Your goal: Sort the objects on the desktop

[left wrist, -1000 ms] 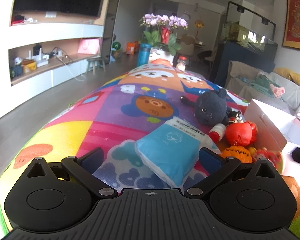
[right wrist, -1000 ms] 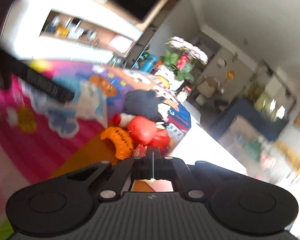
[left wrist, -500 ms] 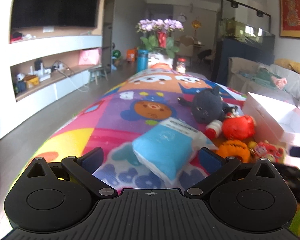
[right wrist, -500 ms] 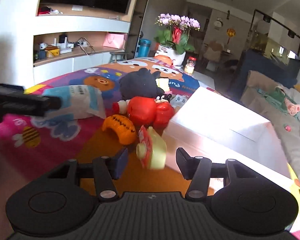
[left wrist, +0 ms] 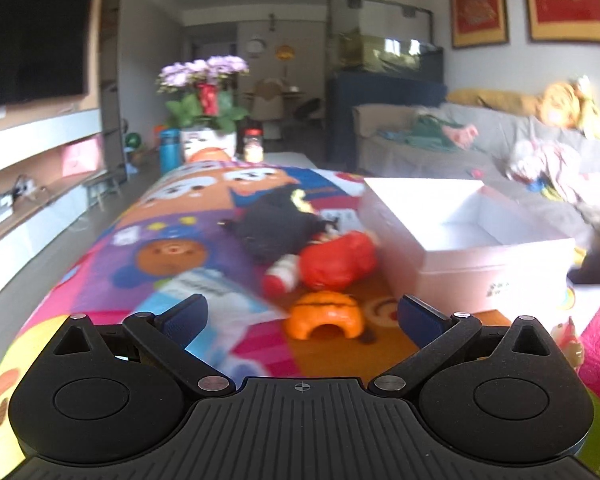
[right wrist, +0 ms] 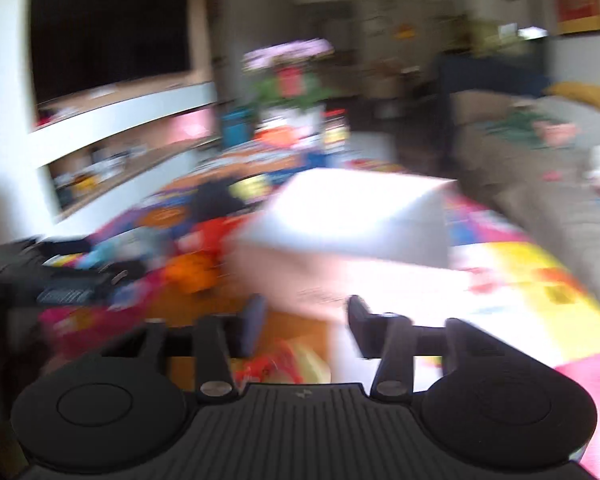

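Small red-and-yellow toy (right wrist: 284, 364) low beneath the right hand-held gripper (right wrist: 302, 326), just short of the white box (left wrist: 460, 236).

Right jaws opening, nothing pressed between the pads; toy lying on the orange patch of the tabletop (left wrist: 100, 272) at the box's near corner, long axis unreadable through blur. Left hand-held gripper (left wrist: 300, 312) released wide, empty, aimed left of the box at the orange dome-shaped toy (left wrist: 326, 314), which sits directly ahead. Beyond that, still left of the box: red toy (left wrist: 336, 260), black plush (left wrist: 276, 228), blue tissue pack (left wrist: 208, 300). Box wall itself likely the obstacle to clear.
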The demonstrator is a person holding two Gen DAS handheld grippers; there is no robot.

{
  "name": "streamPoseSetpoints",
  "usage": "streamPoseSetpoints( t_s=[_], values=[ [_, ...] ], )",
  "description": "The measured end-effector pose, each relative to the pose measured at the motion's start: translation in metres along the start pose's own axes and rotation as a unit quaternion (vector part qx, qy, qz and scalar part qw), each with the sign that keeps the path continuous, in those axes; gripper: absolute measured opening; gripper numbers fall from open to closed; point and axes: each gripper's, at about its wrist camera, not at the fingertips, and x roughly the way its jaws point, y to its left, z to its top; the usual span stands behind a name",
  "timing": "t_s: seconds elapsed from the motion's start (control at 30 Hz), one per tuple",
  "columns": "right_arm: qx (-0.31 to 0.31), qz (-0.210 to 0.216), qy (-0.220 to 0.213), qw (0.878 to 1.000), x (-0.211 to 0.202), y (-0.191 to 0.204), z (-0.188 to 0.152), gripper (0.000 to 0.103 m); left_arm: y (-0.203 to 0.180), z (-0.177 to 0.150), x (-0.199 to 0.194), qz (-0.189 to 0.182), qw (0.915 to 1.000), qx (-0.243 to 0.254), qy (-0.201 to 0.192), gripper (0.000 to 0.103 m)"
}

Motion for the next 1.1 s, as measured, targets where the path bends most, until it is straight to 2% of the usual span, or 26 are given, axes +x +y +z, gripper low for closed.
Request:
streamPoseSetpoints(
  t_s=[0.1, 0.17, 0.23, 0.3, 0.33, 0.4, 0.47, 0.53, 0.6, 0.63, 0.7, 0.77, 0.83, 0.9, 1.0, 1.1],
  values=[
    [0.04, -0.053, 0.001, 0.998, 0.022, -0.021, 0.015, 0.053, -0.013, -0.002, 0.014, -0.002, 0.9996, 0.025, 0.014, 0.103],
    [0.057, -0.101, 0.019, 0.993, 0.05, -0.033, 0.023, 0.053, -0.015, -0.003, 0.018, 0.0, 0.9991, 0.037, 0.023, 0.103],
    [0.062, -0.124, 0.037, 0.99, 0.075, -0.039, 0.028, 0.053, -0.009, -0.005, 0.017, -0.001, 0.9991, 0.034, 0.025, 0.103],
    [0.056, -0.108, 0.05, 0.991, 0.093, -0.034, 0.03, 0.056, -0.001, -0.006, 0.013, 0.001, 0.9992, 0.031, 0.026, 0.103],
    [0.048, -0.112, 0.047, 0.991, 0.098, -0.028, 0.031, 0.06, 0.003, -0.007, 0.011, 0.002, 0.9991, 0.029, 0.029, 0.103],
    [0.032, -0.108, 0.038, 0.993, 0.104, -0.017, 0.033, 0.061, 0.011, -0.009, 0.014, 0.004, 0.9988, 0.026, 0.041, 0.103],
    [0.043, -0.063, 0.037, 0.996, 0.107, -0.018, 0.033, 0.061, 0.014, -0.012, 0.018, 0.007, 0.9985, 0.026, 0.049, 0.103],
    [0.048, -0.036, 0.035, 0.998, 0.106, -0.016, 0.032, 0.059, 0.013, -0.013, 0.021, 0.005, 0.9983, 0.026, 0.052, 0.103],
    [0.037, -0.045, 0.018, 0.998, 0.096, -0.011, 0.028, 0.061, 0.01, -0.011, 0.023, -0.003, 0.9981, 0.025, 0.056, 0.103],
    [0.028, -0.05, 0.008, 0.998, 0.088, -0.01, 0.026, 0.064, 0.008, -0.01, 0.025, -0.007, 0.998, 0.025, 0.057, 0.103],
    [0.015, -0.055, -0.015, 0.998, 0.067, -0.008, 0.017, 0.088, 0.003, -0.007, 0.03, -0.015, 0.9979, 0.03, 0.056, 0.103],
    [0.004, -0.052, -0.027, 0.998, 0.045, -0.007, 0.005, 0.101, -0.001, -0.005, 0.037, -0.014, 0.9976, 0.035, 0.058, 0.103],
    [-0.004, -0.046, -0.015, 0.999, 0.03, -0.008, -0.009, 0.103, -0.006, -0.004, 0.045, -0.015, 0.9972, 0.037, 0.062, 0.098],
    [0.0, -0.038, 0.005, 0.999, 0.021, -0.008, -0.021, 0.103, -0.011, -0.002, 0.057, -0.017, 0.9961, 0.04, 0.077, 0.078],
    [0.025, -0.026, 0.031, 0.999, 0.014, -0.012, -0.035, 0.103, -0.012, -0.001, 0.066, -0.017, 0.9948, 0.038, 0.093, 0.07],
    [0.052, -0.012, 0.048, 0.997, 0.012, -0.014, -0.047, 0.103, -0.011, -0.003, 0.061, -0.012, 0.9954, 0.043, 0.085, 0.063]
  ],
)
